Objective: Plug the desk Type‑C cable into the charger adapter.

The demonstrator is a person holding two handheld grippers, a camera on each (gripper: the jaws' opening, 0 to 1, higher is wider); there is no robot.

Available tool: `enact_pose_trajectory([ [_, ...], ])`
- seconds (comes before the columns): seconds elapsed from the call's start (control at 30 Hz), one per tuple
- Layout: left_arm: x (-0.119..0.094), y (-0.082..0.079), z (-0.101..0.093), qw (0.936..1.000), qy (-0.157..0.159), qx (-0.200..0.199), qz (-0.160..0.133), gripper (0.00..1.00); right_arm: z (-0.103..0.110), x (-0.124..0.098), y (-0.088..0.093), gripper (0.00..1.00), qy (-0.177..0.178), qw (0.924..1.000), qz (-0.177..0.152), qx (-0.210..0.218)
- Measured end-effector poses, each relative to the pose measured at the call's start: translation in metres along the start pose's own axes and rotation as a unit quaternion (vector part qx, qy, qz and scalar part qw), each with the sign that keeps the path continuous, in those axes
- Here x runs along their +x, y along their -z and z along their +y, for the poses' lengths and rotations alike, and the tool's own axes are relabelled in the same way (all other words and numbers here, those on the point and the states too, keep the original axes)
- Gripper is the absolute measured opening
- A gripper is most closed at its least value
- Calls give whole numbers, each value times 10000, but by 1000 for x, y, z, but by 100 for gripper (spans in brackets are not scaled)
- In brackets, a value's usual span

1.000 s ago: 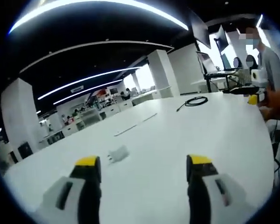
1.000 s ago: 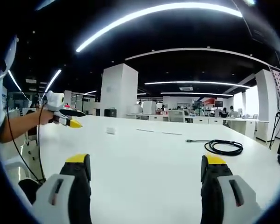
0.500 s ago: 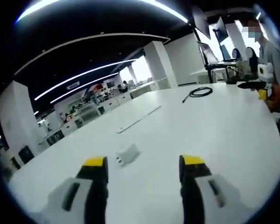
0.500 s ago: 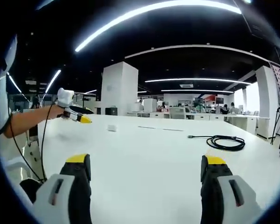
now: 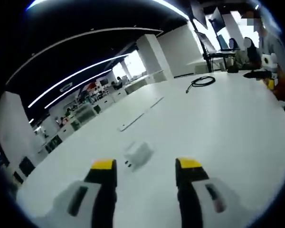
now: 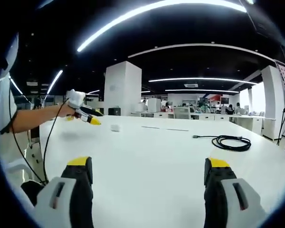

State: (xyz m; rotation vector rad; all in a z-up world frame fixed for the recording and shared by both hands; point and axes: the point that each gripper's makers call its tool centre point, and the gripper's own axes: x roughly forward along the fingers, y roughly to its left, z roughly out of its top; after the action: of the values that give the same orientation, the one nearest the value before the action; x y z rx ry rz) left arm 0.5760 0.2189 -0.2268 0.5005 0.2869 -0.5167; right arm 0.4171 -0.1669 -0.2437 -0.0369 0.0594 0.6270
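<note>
Both your tools gape empty; left tool (image 5: 145, 166) may knock the adapter (image 5: 138, 154) skidding across the surface (image 5: 218, 123)

Your left gripper (image 5: 145, 166) and right gripper (image 6: 147, 164) share one build: black jaws capped yellow, pale grey slotted housings behind; a thin black cable hangs from your forearm
</note>
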Motion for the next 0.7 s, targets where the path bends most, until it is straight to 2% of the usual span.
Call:
enact_pose_trajectory([
  [0.13,12,6,7,9997,98,132,194,46,-2,0,2,99,17,10000,23,9],
  [0.23,18,5,10,9996,186,143,163,44,-2,1,1,99,19,10000,5,7],
  [0.3,28,5,19,9996,249,0,125,42,-2,1,1,99,18,10000,18,-3],
  [0.4,31,7,14,9989,390,93,258,40,-1,1,2,99,4,10000,38,-26],
  [0.47,33,3,9,9984,492,17,272,38,-1,1,1,99,2,10000,34,-20],
  [0.7,42,1,11,9963,666,213,502,37,-1,1,1,99,6,10000,46,-16],
])
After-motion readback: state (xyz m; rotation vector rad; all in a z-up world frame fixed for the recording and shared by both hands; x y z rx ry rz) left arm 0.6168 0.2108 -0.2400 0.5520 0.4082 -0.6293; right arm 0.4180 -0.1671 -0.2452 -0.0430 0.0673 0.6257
